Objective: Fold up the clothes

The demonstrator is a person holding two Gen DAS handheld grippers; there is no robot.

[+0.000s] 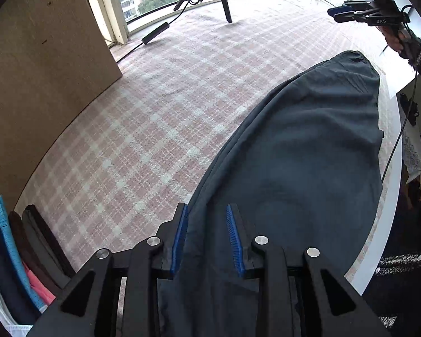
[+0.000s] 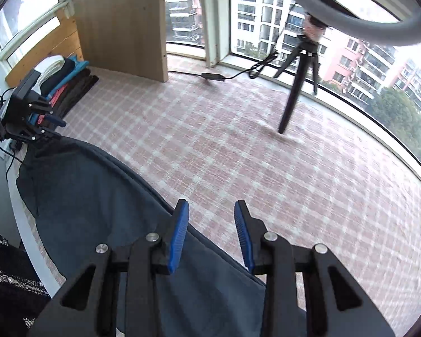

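Observation:
A dark blue-grey garment (image 1: 308,154) lies lengthwise on the pink plaid tablecloth (image 1: 154,106), folded into a long band. My left gripper (image 1: 207,210) is open, its blue pads over the garment's near end with cloth between and under them. My right gripper (image 2: 212,207) is open and empty above the garment's other end (image 2: 98,202), at its edge. Each gripper shows in the other's view: the right one at top right (image 1: 339,14), the left one at far left (image 2: 53,129).
A stack of folded clothes (image 1: 16,252) sits at the table's left edge by a wooden board (image 1: 42,70); it also shows in the right wrist view (image 2: 67,81). A black tripod (image 2: 297,78) and a cable with adapter (image 2: 213,77) stand near the windows.

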